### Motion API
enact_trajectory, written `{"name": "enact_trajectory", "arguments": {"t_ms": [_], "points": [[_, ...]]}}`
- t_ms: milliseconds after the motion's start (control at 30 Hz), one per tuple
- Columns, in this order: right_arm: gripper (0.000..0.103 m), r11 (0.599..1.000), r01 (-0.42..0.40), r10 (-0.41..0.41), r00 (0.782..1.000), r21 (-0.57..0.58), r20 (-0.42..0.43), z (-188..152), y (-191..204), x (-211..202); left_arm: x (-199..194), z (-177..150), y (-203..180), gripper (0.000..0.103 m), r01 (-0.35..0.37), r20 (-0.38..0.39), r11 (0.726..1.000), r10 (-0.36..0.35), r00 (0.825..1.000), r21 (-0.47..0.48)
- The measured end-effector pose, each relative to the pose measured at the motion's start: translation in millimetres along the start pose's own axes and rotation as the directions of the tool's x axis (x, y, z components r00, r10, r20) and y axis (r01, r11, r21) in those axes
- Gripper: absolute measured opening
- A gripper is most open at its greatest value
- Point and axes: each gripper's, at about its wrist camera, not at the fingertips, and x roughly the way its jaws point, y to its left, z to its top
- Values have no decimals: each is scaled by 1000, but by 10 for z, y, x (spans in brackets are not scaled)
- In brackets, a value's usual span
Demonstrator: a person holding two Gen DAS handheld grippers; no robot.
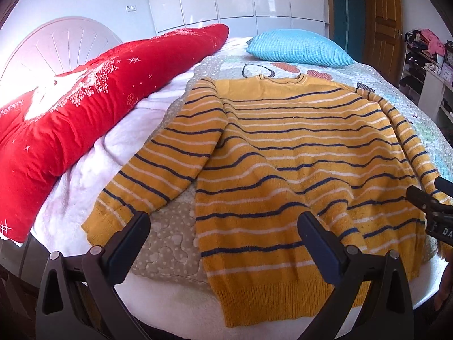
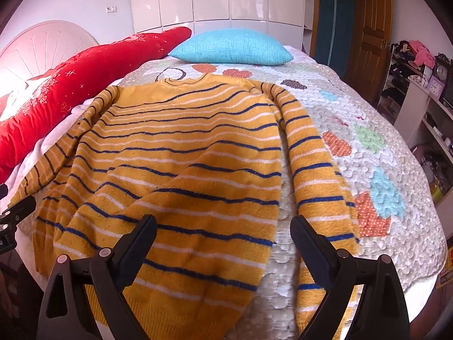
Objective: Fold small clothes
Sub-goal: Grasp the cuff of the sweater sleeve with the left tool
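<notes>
A yellow sweater [image 1: 283, 147] with navy and white stripes lies flat and face up on the quilted bed, hem toward me. Its left sleeve [image 1: 158, 158] lies spread out to the left. Its right sleeve [image 2: 317, 170] runs down beside the body. My left gripper [image 1: 223, 226] is open above the sweater's lower left corner and holds nothing. My right gripper [image 2: 223, 229] is open above the gap between the body [image 2: 184, 155] and the right sleeve, empty. The right gripper's side shows at the left wrist view's right edge [image 1: 427, 198].
A long red pillow [image 1: 93, 90] lies along the bed's left side on a white blanket [image 1: 119, 141]. A turquoise cushion [image 2: 232, 46] sits at the far end. The patterned quilt [image 2: 382, 155] extends right. Shelves [image 2: 424, 107] and a door [image 2: 371, 28] stand at the right.
</notes>
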Motion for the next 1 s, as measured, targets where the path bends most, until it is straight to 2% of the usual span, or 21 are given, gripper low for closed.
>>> {"name": "enact_trajectory", "arguments": {"t_ms": [167, 267, 333, 400, 467, 600, 667, 700, 733, 800, 867, 933, 1000], "points": [[97, 998, 55, -54, 998, -35, 28, -26, -47, -127, 151, -5, 403, 103, -6, -44, 996, 3, 999, -86], [97, 992, 110, -108, 994, -67, 34, -65, -73, -158, 261, 8, 839, 103, -105, -45, 990, 101, 994, -96], [97, 991, 116, -114, 993, -68, 30, -80, -101, -162, 367, 23, 1195, 103, -160, -59, 980, 153, 986, -123], [97, 993, 108, -107, 994, -57, 22, -86, -104, -141, 515, 29, 1545, 103, -147, -98, 974, 132, 986, -171], [97, 994, 95, -94, 995, -46, 16, -96, -79, -109, 660, 32, 1810, 103, -82, -134, 971, 53, 990, -226], [97, 997, 71, -71, 997, -40, -12, -99, 31, -10, 863, 33, 1912, 100, -10, -173, 970, -33, 984, -243], [97, 997, 69, -70, 997, -45, -17, -92, 95, 13, 952, 9, 1864, 63, 74, -206, 963, -130, 970, -260], [97, 996, 74, -74, 997, -49, -17, -88, 125, 15, 1002, -17, 1851, 29, 73, -238, 959, -141, 961, -272], [96, 996, 76, -77, 997, -56, -14, -78, 155, 10, 1010, -31, 1847, 24, 46, -245, 960, -117, 962, -275], [89, 994, 77, -78, 997, -76, -11, -56, 201, -4, 954, -17, 1915, 11, 40, -225, 957, -108, 968, -286], [83, 992, 78, -79, 997, -101, -7, -15, 241, -22, 852, 43, 2071, 10, 6, -203, 955, -70, 977, -298], [77, 992, 66, -67, 998, -110, -3, 24, 261, -39, 735, 175, 2274, 10, -111, -181, 956, 63, 981, -270], [73, 994, 48, -49, 999, -102, -4, 58, 253, -45, 640, 324, 2519, 10, -252, -170, 936, 214, 962, -245]]}}
